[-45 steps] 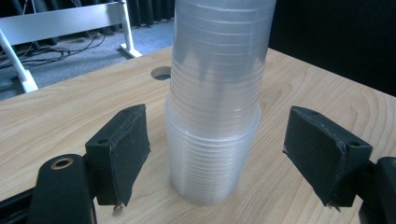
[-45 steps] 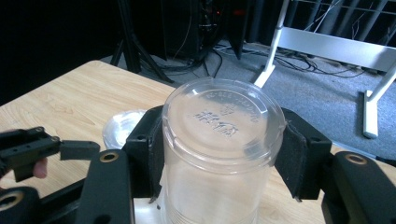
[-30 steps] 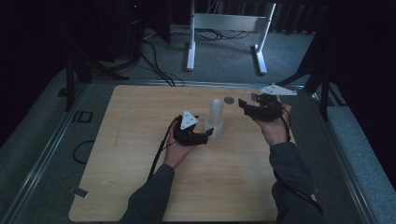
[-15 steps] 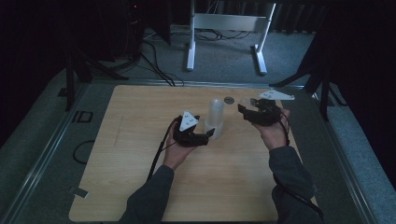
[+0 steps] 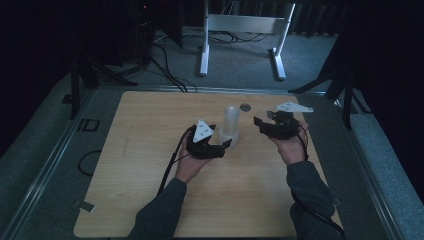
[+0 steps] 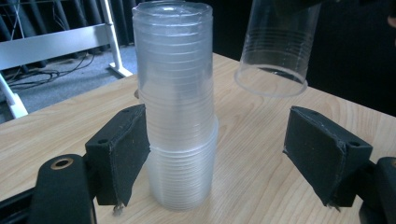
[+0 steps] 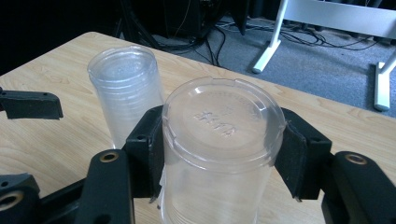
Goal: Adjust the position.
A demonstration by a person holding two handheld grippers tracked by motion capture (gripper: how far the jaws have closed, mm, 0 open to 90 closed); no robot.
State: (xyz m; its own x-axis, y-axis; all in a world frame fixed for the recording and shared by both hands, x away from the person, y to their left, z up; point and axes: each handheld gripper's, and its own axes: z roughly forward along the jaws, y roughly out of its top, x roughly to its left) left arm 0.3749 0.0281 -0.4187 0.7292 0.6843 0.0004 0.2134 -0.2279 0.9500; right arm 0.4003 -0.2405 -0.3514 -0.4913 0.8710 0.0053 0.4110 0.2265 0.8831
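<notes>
Holding a single clear cup (image 7: 219, 154) upside-down in the right gripper (image 5: 267, 126); right gripper view shows both pads pressed on the cup's sides, base up w/ embossed text visible. In the left gripper view that same cup (image 6: 279, 44) hangs above the tabletop, rim down, up and to the right of the stack, not touching it.

Stack of clear cups (image 5: 231, 126) stands upright, inverted, on the wooden table (image 5: 150, 165), roughly mid-table, slightly toward the far edge. Left gripper (image 5: 220, 146) sits at the stack's base. Left gripper view: stack (image 6: 177, 107) is between the jaws; one pad (image 6: 122, 154) touches the lower stack, the other pad (image 6: 322, 149) stands well clear → spread, no pinch.

Right gripper is just to the right of the stack in the high view, lifted cup apart from the stack top. Small dark round disc (image 5: 244, 107) lies on the table behind the stack, near the far edge. White metal frame (image 5: 245, 25) on the floor beyond the table.
</notes>
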